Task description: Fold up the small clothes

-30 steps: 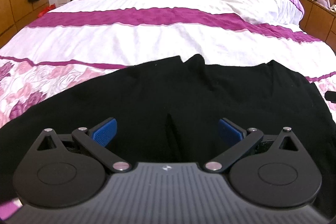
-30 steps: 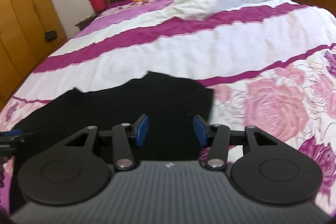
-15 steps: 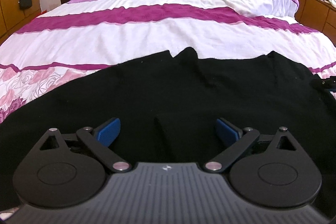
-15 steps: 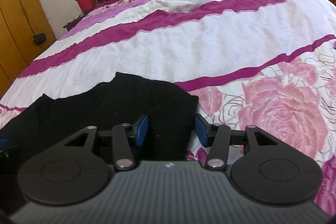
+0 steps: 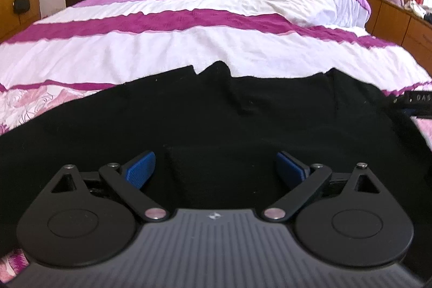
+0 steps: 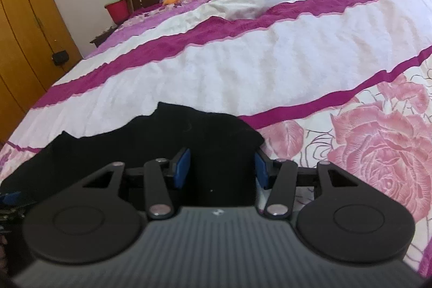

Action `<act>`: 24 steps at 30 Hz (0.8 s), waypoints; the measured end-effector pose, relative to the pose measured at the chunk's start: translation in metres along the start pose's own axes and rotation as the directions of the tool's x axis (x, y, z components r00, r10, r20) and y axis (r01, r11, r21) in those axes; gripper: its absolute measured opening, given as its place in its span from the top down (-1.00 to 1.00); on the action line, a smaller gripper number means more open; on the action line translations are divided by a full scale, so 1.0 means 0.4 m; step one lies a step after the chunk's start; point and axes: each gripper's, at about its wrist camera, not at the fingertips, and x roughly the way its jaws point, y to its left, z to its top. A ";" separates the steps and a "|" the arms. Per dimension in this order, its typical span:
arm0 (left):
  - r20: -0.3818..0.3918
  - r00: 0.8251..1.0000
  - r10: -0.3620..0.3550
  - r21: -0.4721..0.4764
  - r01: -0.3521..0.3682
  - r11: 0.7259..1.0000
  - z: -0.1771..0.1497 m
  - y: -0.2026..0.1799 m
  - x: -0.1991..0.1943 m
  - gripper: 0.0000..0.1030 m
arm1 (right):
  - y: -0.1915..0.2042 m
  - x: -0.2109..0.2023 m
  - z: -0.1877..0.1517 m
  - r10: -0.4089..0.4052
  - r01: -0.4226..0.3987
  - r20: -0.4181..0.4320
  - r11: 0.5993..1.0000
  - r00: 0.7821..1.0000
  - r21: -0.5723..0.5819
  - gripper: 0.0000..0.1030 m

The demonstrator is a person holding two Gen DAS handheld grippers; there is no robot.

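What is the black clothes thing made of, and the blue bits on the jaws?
The black garment looks like soft matte knit or fleece: it reflects no light, shows tiny lint specks and drapes in soft folds. The exact fibre cannot be told. The blue pads look like ribbed rubber or plastic, with fine grooves across a dull surface.

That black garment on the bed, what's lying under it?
The black garment lies spread on the purple-and-white striped, rose-printed bedspread. Only bedspread shows around its edges; whatever lies directly beneath is covered.

The left hand-held gripper [image 5: 216, 166] is spread wide, the right hand-held gripper [image 6: 221, 169] parted less widely.
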 end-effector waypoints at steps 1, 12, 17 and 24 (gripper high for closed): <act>0.003 1.000 0.004 0.006 -0.004 1.000 -0.002 -0.002 -0.002 -0.88 | 0.002 0.002 -0.001 0.007 -0.007 0.002 1.000 1.000 -0.008 -0.02; 0.027 0.999 0.034 0.014 -0.034 0.999 -0.006 -0.009 -0.009 -0.49 | 0.018 0.006 -0.004 0.048 -0.047 0.027 0.999 0.998 -0.026 0.20; 0.032 0.998 0.045 0.034 -0.046 0.998 0.007 -0.023 -0.024 0.50 | 0.035 -0.017 -0.005 0.056 -0.049 0.070 0.995 0.996 -0.089 0.70; 0.176 0.981 0.085 0.062 -0.098 0.993 0.045 -0.030 -0.068 0.75 | 0.027 -0.070 0.001 0.034 -0.014 0.193 0.994 0.981 -0.105 0.73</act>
